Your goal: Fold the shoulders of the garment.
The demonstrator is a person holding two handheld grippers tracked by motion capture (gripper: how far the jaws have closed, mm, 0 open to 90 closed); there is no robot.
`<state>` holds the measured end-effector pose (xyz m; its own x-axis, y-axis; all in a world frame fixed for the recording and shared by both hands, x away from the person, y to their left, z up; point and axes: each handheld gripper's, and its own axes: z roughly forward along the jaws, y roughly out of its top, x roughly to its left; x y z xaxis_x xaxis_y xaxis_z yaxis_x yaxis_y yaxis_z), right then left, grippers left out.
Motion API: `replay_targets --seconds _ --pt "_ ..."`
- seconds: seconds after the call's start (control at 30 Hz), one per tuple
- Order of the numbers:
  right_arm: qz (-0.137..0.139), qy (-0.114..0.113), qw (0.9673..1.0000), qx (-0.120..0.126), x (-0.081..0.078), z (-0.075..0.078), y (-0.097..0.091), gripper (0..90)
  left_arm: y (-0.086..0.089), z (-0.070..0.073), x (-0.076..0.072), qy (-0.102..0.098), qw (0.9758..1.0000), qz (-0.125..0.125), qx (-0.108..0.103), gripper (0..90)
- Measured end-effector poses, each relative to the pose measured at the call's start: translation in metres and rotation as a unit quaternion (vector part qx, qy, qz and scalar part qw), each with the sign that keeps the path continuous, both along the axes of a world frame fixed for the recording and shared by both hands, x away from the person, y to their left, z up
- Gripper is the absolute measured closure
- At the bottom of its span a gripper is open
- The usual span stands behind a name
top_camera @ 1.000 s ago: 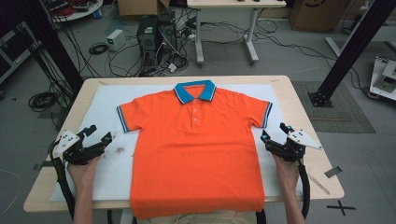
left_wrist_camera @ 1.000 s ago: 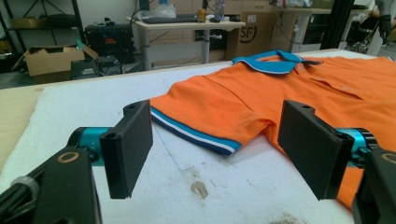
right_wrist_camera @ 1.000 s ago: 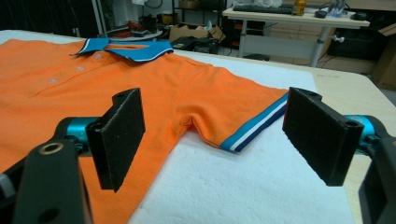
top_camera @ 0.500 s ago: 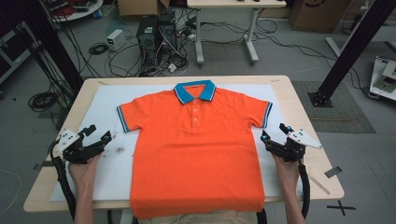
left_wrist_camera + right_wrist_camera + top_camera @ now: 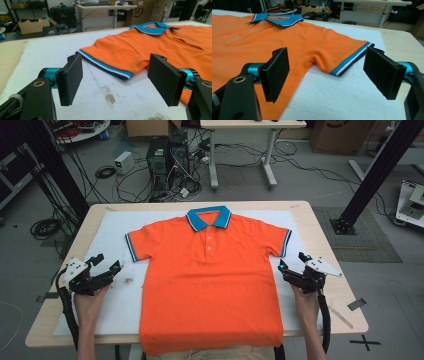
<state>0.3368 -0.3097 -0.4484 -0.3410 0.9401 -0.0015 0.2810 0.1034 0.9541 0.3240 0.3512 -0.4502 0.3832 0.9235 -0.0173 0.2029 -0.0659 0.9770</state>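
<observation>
An orange polo shirt [image 5: 212,275] with a blue collar lies flat, front up, on a white mat [image 5: 116,232]; its hem hangs over the table's near edge. My left gripper [image 5: 106,265] rests open on the mat just left of the shirt's left sleeve [image 5: 107,57], whose striped cuff lies ahead of the jaws. My right gripper [image 5: 292,262] stands open beside the shirt's right edge, below the right sleeve [image 5: 342,53]. Nothing sits between either pair of jaws.
The mat covers a wooden table [image 5: 327,250]. Dark stains [image 5: 110,98] mark the mat near the left gripper. Beyond the table stand another desk [image 5: 240,150], computer boxes and cables [image 5: 167,165] on the floor, and black frame posts [image 5: 380,170].
</observation>
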Motion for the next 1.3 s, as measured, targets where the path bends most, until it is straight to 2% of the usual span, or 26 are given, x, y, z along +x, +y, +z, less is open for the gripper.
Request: replay_targets --seconds 0.1,0.2,0.27,0.33,0.4,0.53,0.57,0.63,0.67,0.7,0.77,0.83,0.9,0.93,1.0,1.03,1.07,1.1,1.13,1.17,1.2,1.23,1.27,1.3 --pt "-0.003 0.003 1.0 0.004 0.001 0.0 -0.001 21.4 -0.001 0.001 0.003 0.013 0.9999 0.002 0.005 28.4" --pt "-0.004 0.002 1.0 0.007 0.001 0.0 -0.002 21.4 0.0 0.001 0.006 0.027 0.9996 0.0 -0.002 34.0" --pt "-0.005 0.006 0.9999 0.008 0.0 0.0 -0.001 21.4 0.001 0.001 0.007 0.035 0.9994 0.0 -0.005 34.2" --pt "-0.003 0.002 1.0 0.004 0.001 0.0 -0.001 21.4 0.002 0.001 0.012 0.057 0.9983 -0.006 -0.011 34.2" --pt "-0.005 0.005 1.0 0.006 0.0 0.0 -0.001 21.4 0.002 0.002 0.014 0.071 0.9973 -0.018 -0.011 34.8" --pt "-0.003 0.003 1.0 0.006 0.001 0.0 -0.002 21.4 0.002 0.002 0.015 0.076 0.997 -0.013 -0.006 42.4" --pt "-0.004 0.005 1.0 0.007 0.001 0.0 -0.001 21.4 0.002 0.004 0.018 0.1 0.9947 -0.021 -0.012 43.5" --pt "-0.005 0.003 1.0 0.005 0.001 0.0 -0.001 21.4 0.001 0.01 0.023 0.122 0.9919 -0.034 -0.014 43.5" --pt "-0.005 0.003 1.0 0.005 0.001 0.0 -0.001 21.4 0.001 0.01 0.023 0.122 0.9919 -0.034 -0.014 43.5" --pt "-0.006 0.004 1.0 0.006 0.0 0.0 -0.001 21.4 -0.005 0.019 0.027 0.123 0.9917 -0.036 0.001 43.5" --pt "-0.005 0.003 1.0 0.005 0.0 0.0 -0.001 21.4 -0.01 0.031 0.033 0.136 0.9901 -0.031 0.017 44.2" --pt "-0.005 0.001 1.0 0.002 0.001 0.0 -0.001 21.4 -0.014 0.043 0.042 0.141 0.9891 -0.038 0.019 44.4" --pt "-0.006 0.003 1.0 0.004 0.001 0.0 -0.001 21.4 -0.016 0.048 0.047 0.145 0.9885 -0.037 0.021 45.1" --pt "-0.007 0.003 1.0 0.004 0.001 0.0 -0.001 21.4 -0.02 0.056 0.058 0.152 0.9874 -0.034 0.028 45.9" --pt "-0.007 0.004 1.0 0.002 0.001 0.0 0.0 21.4 -0.022 0.061 0.07 0.169 0.9849 -0.027 0.028 46.4" --pt "-0.007 0.003 1.0 0.002 0.001 0.0 0.0 21.4 -0.023 0.063 0.077 0.182 0.9825 -0.026 0.028 46.8" --pt "-0.008 0.003 1.0 0.001 0.001 0.0 0.0 21.4 -0.024 0.065 0.084 0.186 0.9818 -0.02 0.031 47.5" --pt "-0.008 0.003 1.0 0.001 0.001 0.0 0.0 21.4 -0.024 0.065 0.084 0.186 0.9818 -0.02 0.031 49.5" --pt "-0.007 0.002 1.0 -0.002 0.001 0.0 0.0 21.4 -0.026 0.07 0.099 0.198 0.9792 -0.009 0.043 50.4" --pt "-0.007 0.004 1.0 0.0 0.001 0.0 0.0 21.4 -0.026 0.072 0.106 0.208 0.9773 -0.004 0.041 50.4" --pt "-0.007 0.004 1.0 0.0 0.001 0.0 0.0 21.4 -0.026 0.072 0.106 0.208 0.9773 -0.004 0.041 50.4" --pt "-0.008 0.004 1.0 -0.001 0.001 0.0 0.0 21.4 -0.027 0.073 0.119 0.227 0.9728 0.009 0.046 50.4" --pt "-0.008 0.004 1.0 -0.001 0.001 0.0 0.0 21.4 -0.027 0.073 0.119 0.227 0.9728 0.009 0.046 51.7" --pt "-0.008 0.005 1.0 -0.001 0.001 0.0 0.0 21.4 -0.026 0.069 0.126 0.237 0.9705 0.011 0.043 52.0"
